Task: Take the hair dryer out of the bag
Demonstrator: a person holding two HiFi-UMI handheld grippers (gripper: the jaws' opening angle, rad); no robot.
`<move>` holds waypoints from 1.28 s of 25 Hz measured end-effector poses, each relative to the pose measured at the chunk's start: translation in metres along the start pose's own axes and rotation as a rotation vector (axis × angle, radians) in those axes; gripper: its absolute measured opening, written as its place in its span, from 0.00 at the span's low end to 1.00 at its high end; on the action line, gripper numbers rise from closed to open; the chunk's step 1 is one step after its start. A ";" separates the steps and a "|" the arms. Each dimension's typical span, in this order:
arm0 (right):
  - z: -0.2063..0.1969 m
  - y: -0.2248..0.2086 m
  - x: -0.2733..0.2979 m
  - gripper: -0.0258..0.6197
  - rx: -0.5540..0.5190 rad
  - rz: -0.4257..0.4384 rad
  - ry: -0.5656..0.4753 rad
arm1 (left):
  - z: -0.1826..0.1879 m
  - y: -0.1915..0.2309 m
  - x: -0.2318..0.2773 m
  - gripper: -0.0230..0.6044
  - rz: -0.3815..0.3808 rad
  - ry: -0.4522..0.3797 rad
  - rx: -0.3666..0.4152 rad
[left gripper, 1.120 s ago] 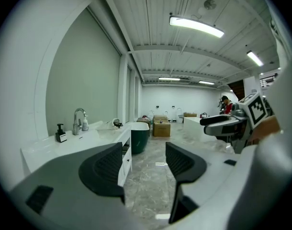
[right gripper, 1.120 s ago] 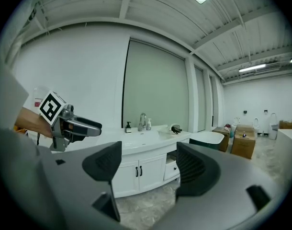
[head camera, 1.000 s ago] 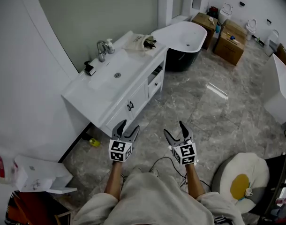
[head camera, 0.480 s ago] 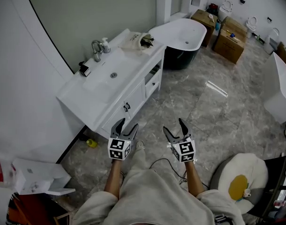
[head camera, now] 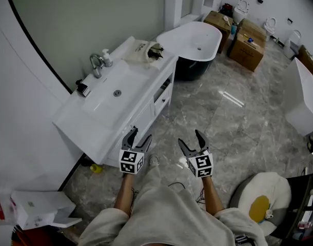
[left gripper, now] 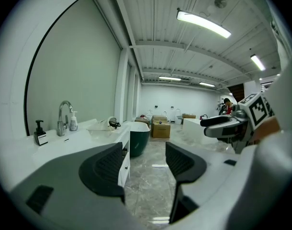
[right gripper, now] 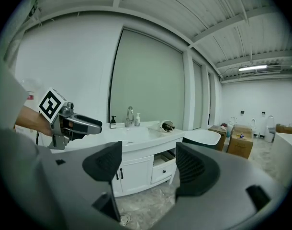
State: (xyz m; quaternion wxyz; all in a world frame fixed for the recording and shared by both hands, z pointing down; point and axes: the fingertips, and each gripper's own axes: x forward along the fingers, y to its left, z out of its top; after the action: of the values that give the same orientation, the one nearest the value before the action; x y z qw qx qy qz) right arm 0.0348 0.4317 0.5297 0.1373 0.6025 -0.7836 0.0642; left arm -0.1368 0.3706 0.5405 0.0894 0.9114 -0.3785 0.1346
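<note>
White worktop (head camera: 146,78) runs along the wall ahead and to my left, with a basin (head camera: 105,99) and a tap (head camera: 96,63) set in it. At its far end, just beside the bathtub (head camera: 195,37), lies the pale bag (head camera: 140,48). The dark hair dryer (head camera: 156,49) shows at the bag's open mouth, on the tub side. Both are well apart from my hands.

My left tongs (head camera: 140,136) hang over the grey marble floor (head camera: 223,117) in front of the worktop's near end, jaws apart with nothing between them. My right tongs (head camera: 191,140) are beside them at about the same height, also spread and empty. Cardboard boxes (head camera: 246,42) stand beyond the bathtub.
</note>
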 end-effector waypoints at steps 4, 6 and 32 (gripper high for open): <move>0.018 -0.015 0.048 0.56 -0.007 -0.010 0.009 | 0.016 0.035 0.040 0.45 -0.017 0.005 -0.007; 0.028 -0.024 0.071 0.56 -0.010 -0.016 0.013 | 0.027 0.054 0.061 0.45 -0.024 0.007 -0.010; 0.089 -0.102 0.285 0.56 -0.030 -0.093 0.041 | 0.113 0.224 0.244 0.45 -0.074 0.003 0.038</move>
State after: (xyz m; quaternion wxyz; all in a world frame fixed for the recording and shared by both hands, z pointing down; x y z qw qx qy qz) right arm 0.0535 0.1166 0.5212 0.1654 0.6345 -0.7528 0.0583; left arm -0.1115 0.0222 0.5233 0.0774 0.9261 -0.3416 0.1399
